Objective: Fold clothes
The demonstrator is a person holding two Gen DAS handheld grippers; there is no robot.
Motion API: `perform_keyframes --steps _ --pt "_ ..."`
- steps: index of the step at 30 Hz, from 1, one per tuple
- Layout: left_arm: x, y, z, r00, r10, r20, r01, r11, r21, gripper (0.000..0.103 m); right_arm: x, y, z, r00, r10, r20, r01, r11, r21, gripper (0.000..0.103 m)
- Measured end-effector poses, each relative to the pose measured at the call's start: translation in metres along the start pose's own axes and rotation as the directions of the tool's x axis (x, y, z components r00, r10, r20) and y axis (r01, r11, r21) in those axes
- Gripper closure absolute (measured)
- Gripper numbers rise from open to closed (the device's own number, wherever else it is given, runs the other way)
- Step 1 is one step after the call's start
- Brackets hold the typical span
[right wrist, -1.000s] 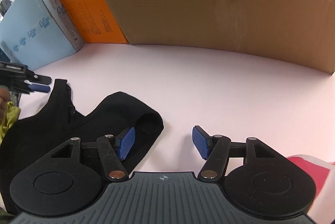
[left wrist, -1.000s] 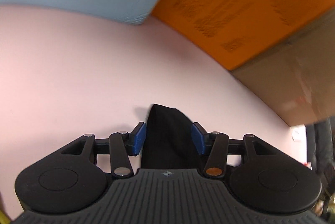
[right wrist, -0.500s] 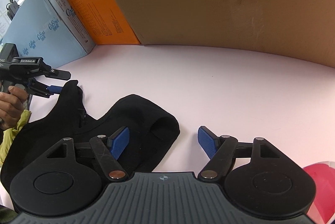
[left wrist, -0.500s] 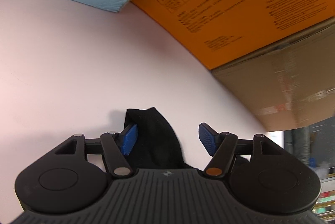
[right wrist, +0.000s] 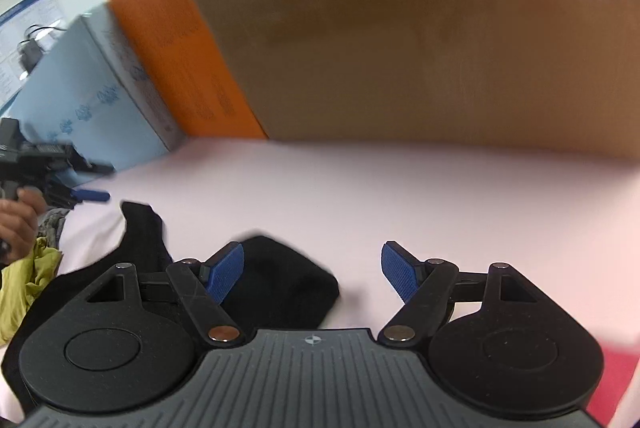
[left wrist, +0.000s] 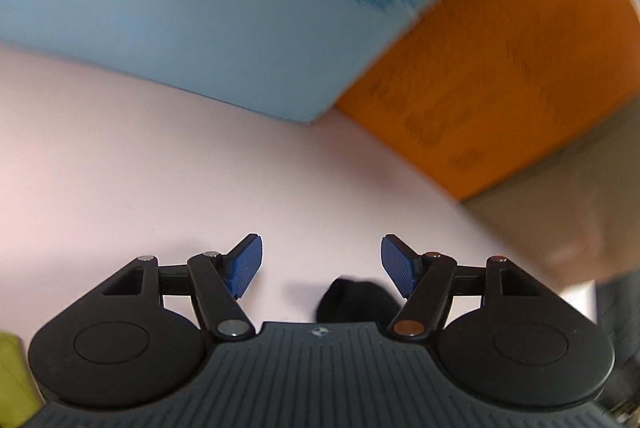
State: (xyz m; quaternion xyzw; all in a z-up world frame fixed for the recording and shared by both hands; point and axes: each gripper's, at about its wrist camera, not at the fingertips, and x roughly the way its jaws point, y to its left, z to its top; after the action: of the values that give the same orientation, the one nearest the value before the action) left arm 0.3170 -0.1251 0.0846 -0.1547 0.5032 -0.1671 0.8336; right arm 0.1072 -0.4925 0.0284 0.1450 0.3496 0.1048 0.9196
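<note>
We count two grippers, one black garment (right wrist: 280, 284), three boxes and two other bits of cloth. Our left gripper (left wrist: 321, 264) has its blue pads spread wide with nothing between them; in its own view a dark tip of the garment (left wrist: 356, 302) lies on the pale pink table (left wrist: 160, 180) at about five o'clock from the gap's middle, near the right pad and not touching it as far as we can tell. From the right wrist view we see that same left gripper (right wrist: 86, 194) at nine o'clock, held level in a bare hand (right wrist: 18, 224), its fingers pointing toward three o'clock just above the garment's raised corner (right wrist: 138, 214).

Our right gripper (right wrist: 312, 270) is also spread wide and grips nothing. It hangs over the table (right wrist: 400, 196) with the garment's rounded fold under its left pad and bare table under its right.

Round about, a light blue box (left wrist: 200, 20) stands at twelve o'clock in the left view, an orange box (left wrist: 520, 68) at two, and a brown cardboard box (right wrist: 420, 28) fills the far side in the right view. A yellow-green cloth (right wrist: 28, 284) sits at eight o'clock, and a red cloth (right wrist: 612, 376) at four. Both views are blurred.
</note>
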Motion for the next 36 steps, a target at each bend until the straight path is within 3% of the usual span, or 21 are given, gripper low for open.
perform_keyframes --steps 2,4,8,10,17,18,20,23,24,27,31,33,36 --pt "0.009 -0.021 -0.007 0.998 0.06 -0.004 -0.059 0.992 0.114 0.04 0.012 0.016 0.013 0.998 0.065 -0.016 -0.066 0.997 -0.044 0.028" --pt "0.019 -0.038 -0.015 0.988 0.155 0.008 -0.153 0.965 0.214 0.042 0.031 0.034 0.024 0.984 0.172 -0.052 -0.175 0.983 -0.062 0.027" --pt "0.032 -0.049 -0.034 0.953 0.304 0.005 -0.286 0.892 0.349 0.045 0.077 0.072 0.033 0.917 0.367 -0.155 -0.382 0.921 -0.08 0.023" --pt "0.026 -0.046 -0.042 0.95 0.309 0.036 -0.3 0.878 0.373 0.043 0.099 0.09 0.034 0.879 0.432 -0.204 -0.456 0.886 -0.089 0.022" --pt "0.021 -0.03 -0.04 0.958 0.286 0.025 -0.28 0.909 0.309 0.035 0.165 0.129 0.018 0.784 0.488 -0.384 -0.556 0.827 -0.082 0.021" --pt "0.021 -0.029 -0.039 0.96 0.279 0.027 -0.274 0.914 0.3 0.035 0.17 0.132 0.016 0.776 0.499 -0.387 -0.568 0.818 -0.084 0.012" --pt "0.02 -0.026 -0.036 0.967 0.251 0.033 -0.251 0.93 0.267 0.036 0.174 0.136 0.012 0.764 0.532 -0.366 -0.597 0.798 -0.085 0.006" --pt "0.022 -0.024 -0.029 0.971 0.235 0.037 -0.237 0.946 0.221 0.037 0.184 0.143 0.01 0.76 0.56 -0.329 -0.616 0.783 -0.089 0.005" --pt "0.024 -0.024 -0.027 0.97 0.239 0.037 -0.242 0.947 0.212 0.036 0.185 0.146 0.01 0.772 0.559 -0.304 -0.61 0.785 -0.105 0.005" --pt "0.028 -0.025 -0.024 0.967 0.252 0.042 -0.255 0.942 0.217 0.036 0.177 0.148 0.016 0.865 0.479 -0.152 -0.501 0.844 -0.192 0.005" --pt "0.036 -0.027 -0.021 0.966 0.255 0.048 -0.26 0.94 0.223 0.032 0.159 0.143 0.022 0.911 0.408 -0.059 -0.408 0.869 -0.279 0.004" --pt "0.038 -0.028 -0.02 0.966 0.255 0.052 -0.26 0.937 0.232 0.031 0.161 0.141 0.023 0.892 0.437 -0.111 -0.451 0.858 -0.245 0.004" --pt "0.039 -0.028 -0.021 0.965 0.258 0.054 -0.263 0.932 0.248 0.03 0.17 0.141 0.022 0.839 0.501 -0.214 -0.536 0.829 -0.161 0.004"
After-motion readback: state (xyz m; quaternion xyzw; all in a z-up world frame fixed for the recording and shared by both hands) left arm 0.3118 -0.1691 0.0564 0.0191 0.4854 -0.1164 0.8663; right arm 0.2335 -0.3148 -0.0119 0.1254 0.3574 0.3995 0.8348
